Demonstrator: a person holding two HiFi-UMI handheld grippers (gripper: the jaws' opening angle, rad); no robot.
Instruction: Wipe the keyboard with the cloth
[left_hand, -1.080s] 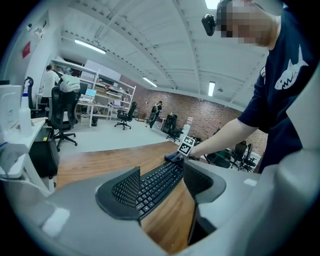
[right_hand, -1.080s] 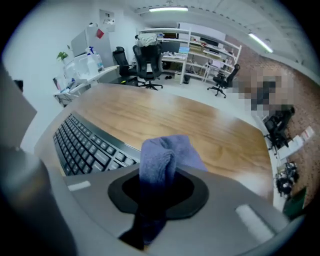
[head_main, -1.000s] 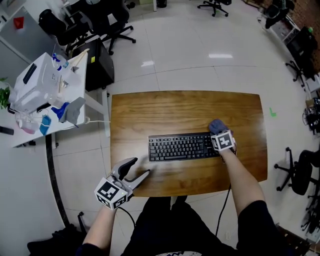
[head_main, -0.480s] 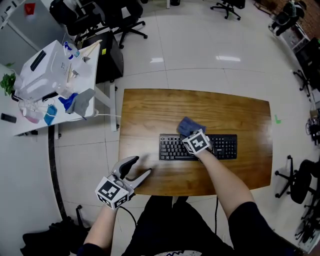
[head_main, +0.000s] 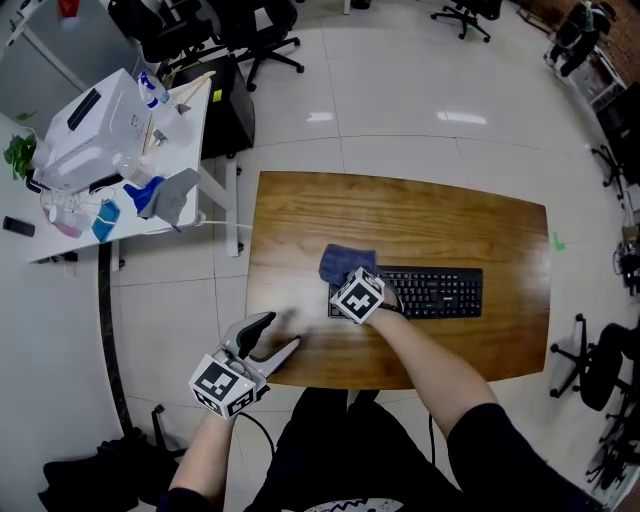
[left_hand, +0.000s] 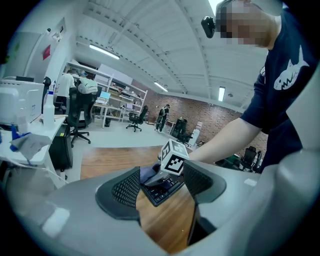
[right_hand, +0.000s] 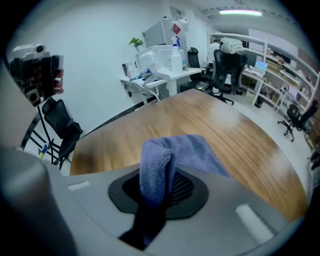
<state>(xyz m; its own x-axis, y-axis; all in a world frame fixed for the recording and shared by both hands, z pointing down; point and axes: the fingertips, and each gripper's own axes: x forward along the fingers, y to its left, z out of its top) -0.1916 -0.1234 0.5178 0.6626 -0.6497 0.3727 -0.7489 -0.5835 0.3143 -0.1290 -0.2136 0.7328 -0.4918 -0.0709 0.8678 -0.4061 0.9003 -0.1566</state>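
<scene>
Clamped tight in the right gripper (right_hand: 161, 192): a blue-grey cloth (right_hand: 167, 152), bunched between the fingers and spilling forward past the tips, down at the left end of the black keyboard (head_main: 432, 292) (on the wooden table (head_main: 400, 215)). Near the table's front-left corner, left gripper (head_main: 275, 338), fingers spread wide, nothing between.

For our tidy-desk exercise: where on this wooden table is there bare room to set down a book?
Bare: the far strip of the table behind the keyboard, and its right end. Crowded: the keyboard's left end, where the right hand-held gripper holds the cloth; the left hand-held gripper hovers near-left.
</scene>
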